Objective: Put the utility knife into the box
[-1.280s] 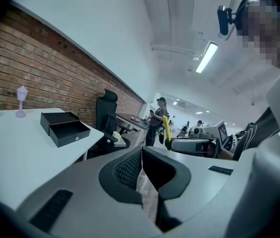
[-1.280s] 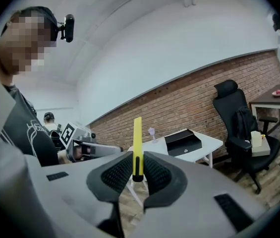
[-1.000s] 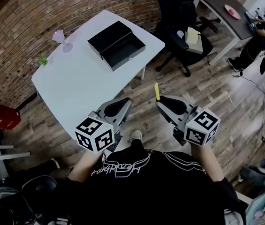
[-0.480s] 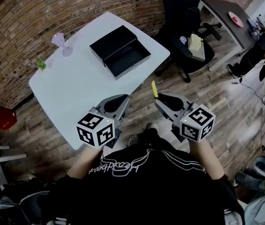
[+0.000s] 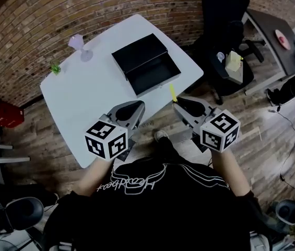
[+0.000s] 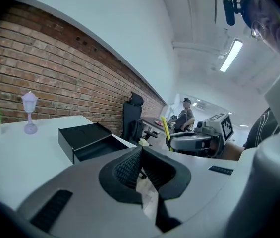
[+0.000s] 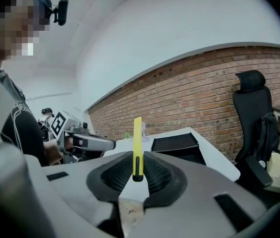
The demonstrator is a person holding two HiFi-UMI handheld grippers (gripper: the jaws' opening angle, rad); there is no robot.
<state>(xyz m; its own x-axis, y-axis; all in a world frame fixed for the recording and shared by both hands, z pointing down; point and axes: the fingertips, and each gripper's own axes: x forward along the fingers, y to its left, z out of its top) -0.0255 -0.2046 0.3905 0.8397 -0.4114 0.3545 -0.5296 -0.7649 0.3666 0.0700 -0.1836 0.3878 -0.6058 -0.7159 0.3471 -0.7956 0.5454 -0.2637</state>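
Knife up in the right gripper, folks: a slim yellow stick standing tall, pinched by its lower end between the ribbed pads, most of its length poking free above them. Left gripper rides alongside with its jaws pressed together on nothing. Both hang off the near edge of the white desk, and the black box sits open further in, well apart from the knife, so the drop is not yet made.

What could spoil it? That low pinch, I'd judge: with so much knife above the pads, a quick swing could let it pivot or slide out onto the floor. Come in too shallow and the free end could knock the box wall and shove the box along the desk (it looks light, and nothing is steadying it). Open too high and the knife may bounce off the rim.

Writing: looping white script on the person's black shirt, not readable from here. Gripper cubes carry square markers only. No brand visible on the knife or box.
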